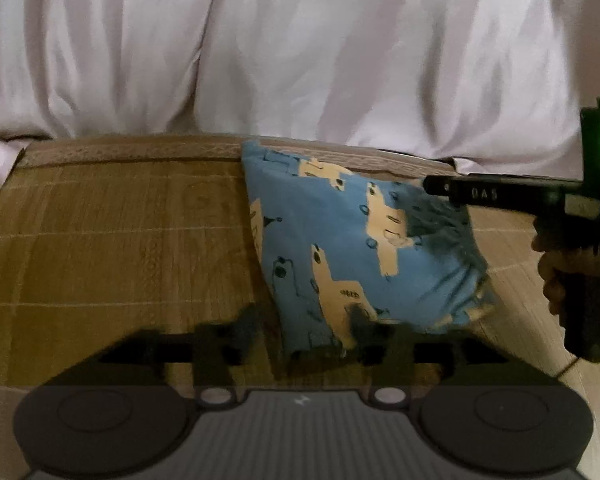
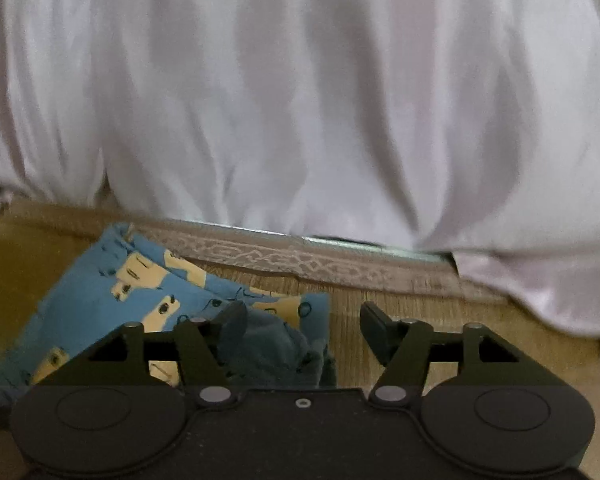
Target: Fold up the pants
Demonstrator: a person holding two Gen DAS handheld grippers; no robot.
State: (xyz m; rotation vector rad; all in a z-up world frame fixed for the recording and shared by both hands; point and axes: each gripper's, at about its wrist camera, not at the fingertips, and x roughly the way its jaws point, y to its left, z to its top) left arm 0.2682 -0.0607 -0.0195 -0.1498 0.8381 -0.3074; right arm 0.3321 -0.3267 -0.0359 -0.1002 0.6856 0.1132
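The blue pants (image 1: pixel 340 240) with cream animal prints lie folded into a compact bundle on a woven mat (image 1: pixel 120 240). My left gripper (image 1: pixel 302 330) is open, and the bundle's near corner lies between its blurred fingers, the right one over the cloth. In the left wrist view, my right gripper (image 1: pixel 436 186) reaches in from the right, just above the bundle's far right edge. In its own view the right gripper (image 2: pixel 304 320) is open. Its left finger (image 2: pixel 232 320) hangs over the bunched edge of the pants (image 2: pixel 100 300), and its right finger is over bare mat.
White draped cloth (image 1: pixel 300 48) fills the space behind the mat. A patterned border strip (image 2: pixel 300 260) runs along the mat's far edge. A hand (image 1: pixel 556 280) holds the right gripper's handle at the right of the left wrist view.
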